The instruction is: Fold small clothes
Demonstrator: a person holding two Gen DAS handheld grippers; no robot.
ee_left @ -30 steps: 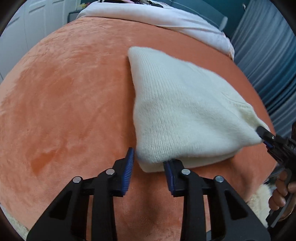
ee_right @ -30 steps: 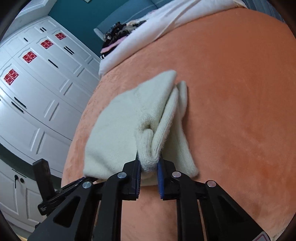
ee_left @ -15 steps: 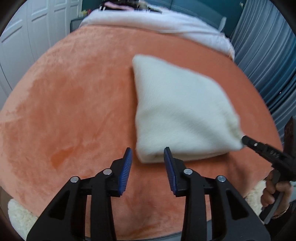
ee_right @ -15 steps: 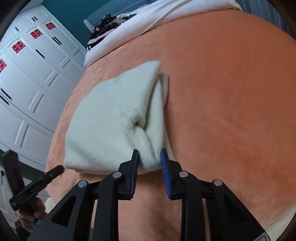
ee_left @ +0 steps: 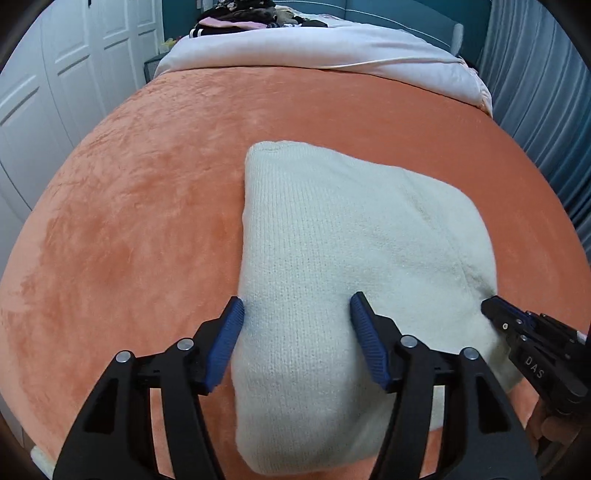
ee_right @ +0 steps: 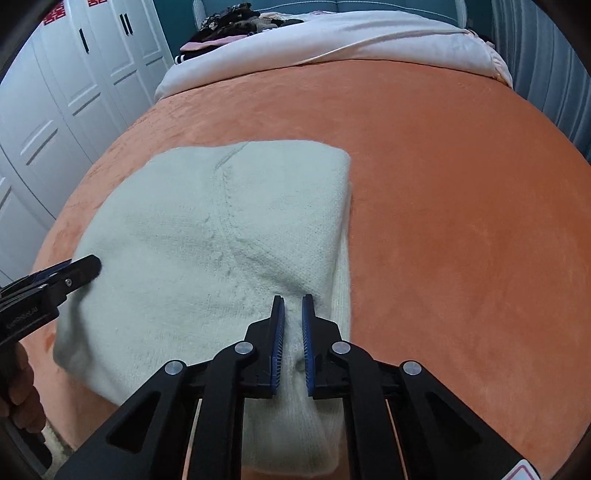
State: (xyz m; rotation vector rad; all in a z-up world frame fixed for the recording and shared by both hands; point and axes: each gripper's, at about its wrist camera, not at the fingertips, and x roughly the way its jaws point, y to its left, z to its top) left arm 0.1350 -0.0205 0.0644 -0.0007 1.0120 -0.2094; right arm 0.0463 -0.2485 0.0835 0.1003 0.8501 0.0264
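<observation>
A cream knitted garment (ee_left: 332,258) lies folded on the orange plush bed cover (ee_left: 129,221); it also shows in the right wrist view (ee_right: 221,240). My left gripper (ee_left: 297,314) is open, its blue pads spread over the garment's near left part. My right gripper (ee_right: 293,306) is nearly shut, pinching a ridge of the garment's near right edge. The right gripper shows at the right in the left wrist view (ee_left: 495,310). The left gripper shows at the left in the right wrist view (ee_right: 88,266).
A white duvet (ee_left: 314,48) lies across the far end of the bed with dark clothes (ee_left: 243,16) piled behind it. White wardrobe doors (ee_right: 55,92) stand at the left. Blue-grey curtains (ee_left: 546,92) hang at the right.
The garment has been drawn toward the near edge of the bed and lies flatter. My left gripper has moved forward over it. My right gripper keeps its pinch on the edge.
</observation>
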